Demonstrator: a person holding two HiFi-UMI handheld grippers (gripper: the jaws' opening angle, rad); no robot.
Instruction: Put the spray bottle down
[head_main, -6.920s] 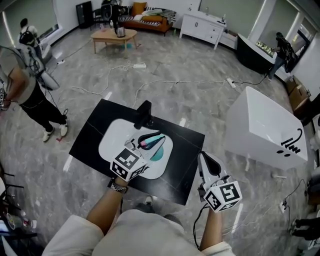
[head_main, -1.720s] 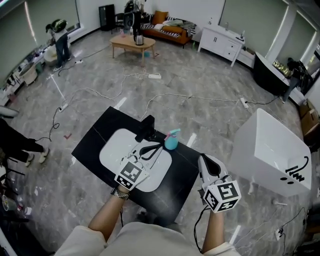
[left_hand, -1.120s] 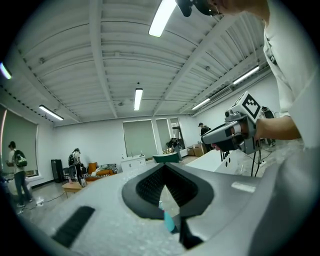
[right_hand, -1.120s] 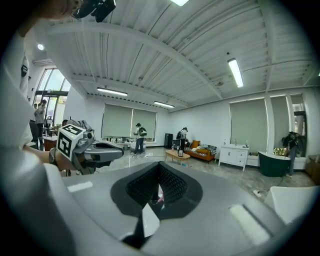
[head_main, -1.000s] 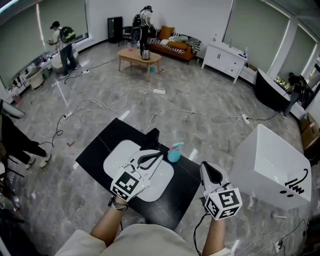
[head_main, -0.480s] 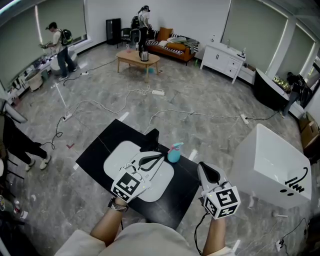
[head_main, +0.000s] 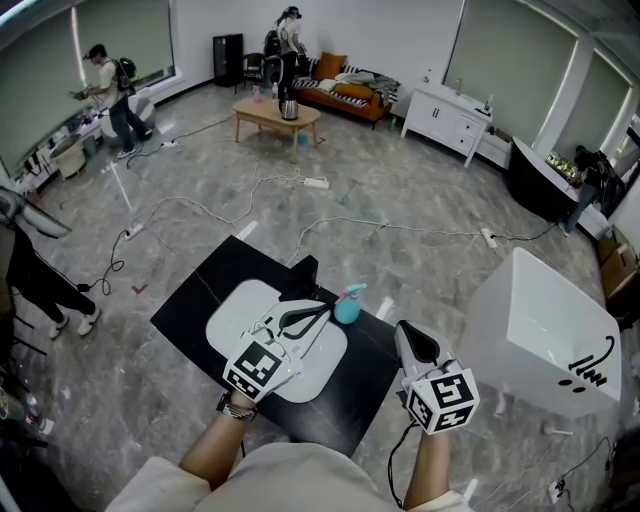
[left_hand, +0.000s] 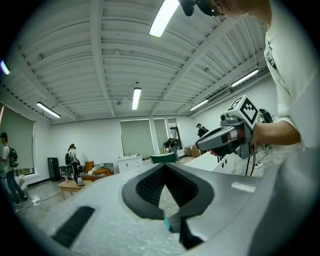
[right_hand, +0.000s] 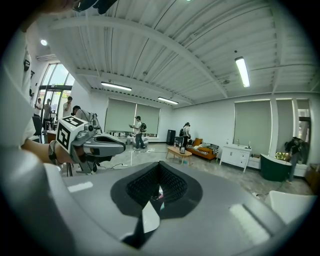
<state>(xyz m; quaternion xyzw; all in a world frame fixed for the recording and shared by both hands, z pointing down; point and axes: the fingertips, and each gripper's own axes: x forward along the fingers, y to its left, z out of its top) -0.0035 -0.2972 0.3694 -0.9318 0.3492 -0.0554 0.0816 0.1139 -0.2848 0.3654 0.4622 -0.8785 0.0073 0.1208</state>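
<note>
The teal spray bottle (head_main: 347, 304) with a pink trigger stands upright on the black table (head_main: 345, 400), just right of the white basin (head_main: 232, 322). My left gripper (head_main: 323, 310) is shut over the basin's right rim with nothing in it. Its tips lie close beside the bottle; I cannot tell whether they touch. In the left gripper view the jaws (left_hand: 165, 171) meet, and a teal sliver (left_hand: 166, 224) shows below them. My right gripper (head_main: 418, 345) hangs at the table's right edge, shut and empty. The right gripper view shows its jaws (right_hand: 160, 169) together and the left gripper (right_hand: 95, 145) at the left.
A black faucet (head_main: 304, 270) stands at the basin's far rim. A large white tub (head_main: 545, 320) sits on the floor at the right. Cables (head_main: 330, 222) trail across the floor beyond the table. People stand far off at the left (head_main: 108, 90) and back.
In the oldest frame the bottle lay in my left gripper over the basin; now it stands on the table, let go. Over the last second both grippers kept still.
</note>
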